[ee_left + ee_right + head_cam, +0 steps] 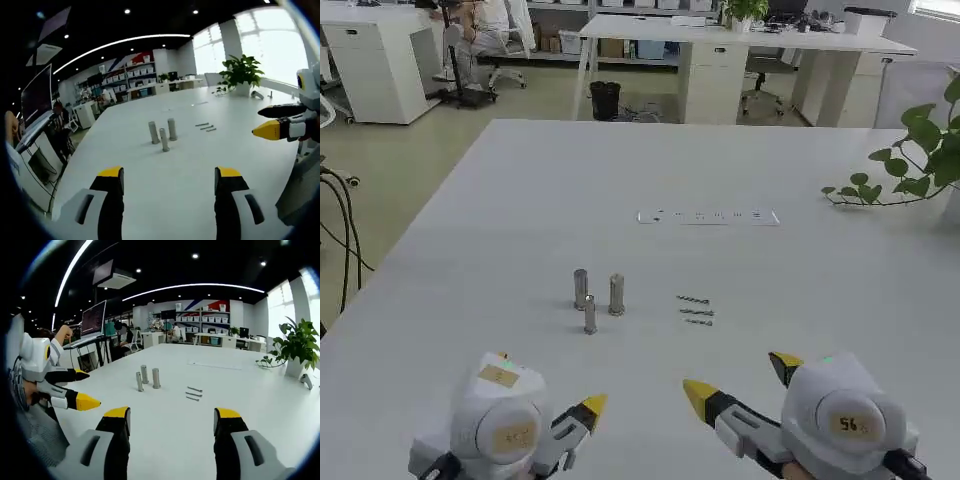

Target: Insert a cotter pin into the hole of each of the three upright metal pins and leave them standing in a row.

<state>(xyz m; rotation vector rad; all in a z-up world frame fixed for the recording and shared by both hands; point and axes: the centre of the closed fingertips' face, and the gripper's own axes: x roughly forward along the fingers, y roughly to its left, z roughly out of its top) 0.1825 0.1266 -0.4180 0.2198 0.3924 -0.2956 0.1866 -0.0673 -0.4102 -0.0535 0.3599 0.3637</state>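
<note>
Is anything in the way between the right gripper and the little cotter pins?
No. Only bare table lies between the open right gripper and the three cotter pins. The metal pins stand off to one side.

White table (520, 200), three upright metal pins (617, 294), three cotter pins (696, 311) beside.

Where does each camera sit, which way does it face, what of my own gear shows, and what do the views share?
Head view: on the headset, facing forward and down over the table; left tongs and right tongs at the bottom.
Left gripper view: on the left tongs, facing the metal pins between its open jaws; right tongs at right.
Right gripper view: on the right tongs, facing the same pins; left tongs at left.
Shared: all hold the metal pins and cotter pins.
</note>
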